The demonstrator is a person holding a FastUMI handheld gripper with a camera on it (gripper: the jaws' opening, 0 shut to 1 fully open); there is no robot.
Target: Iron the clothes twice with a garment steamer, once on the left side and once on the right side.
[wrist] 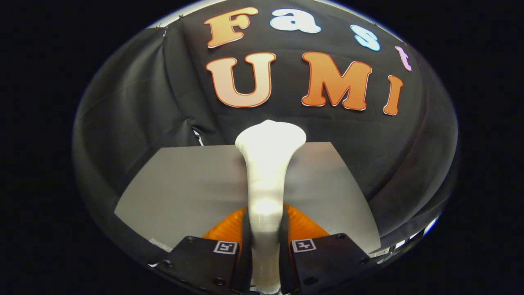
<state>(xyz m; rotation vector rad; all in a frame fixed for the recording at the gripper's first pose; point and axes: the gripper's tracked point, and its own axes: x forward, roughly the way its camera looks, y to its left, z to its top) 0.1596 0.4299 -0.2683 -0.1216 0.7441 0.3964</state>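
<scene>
Steamer in hand: the white garment steamer (266, 180) is gripped by its handle between the two fingers of the claw (265, 246), both pressing on it, and its flared head is held up beyond them, over the far edge of a flat grey sheet (184, 192) laid on the counter. Whether that grey sheet is the garment cannot be told, and neither side looks to have been pressed yet. For the first pass, the head would need to be lowered onto the left side and drawn steadily along it.
</scene>
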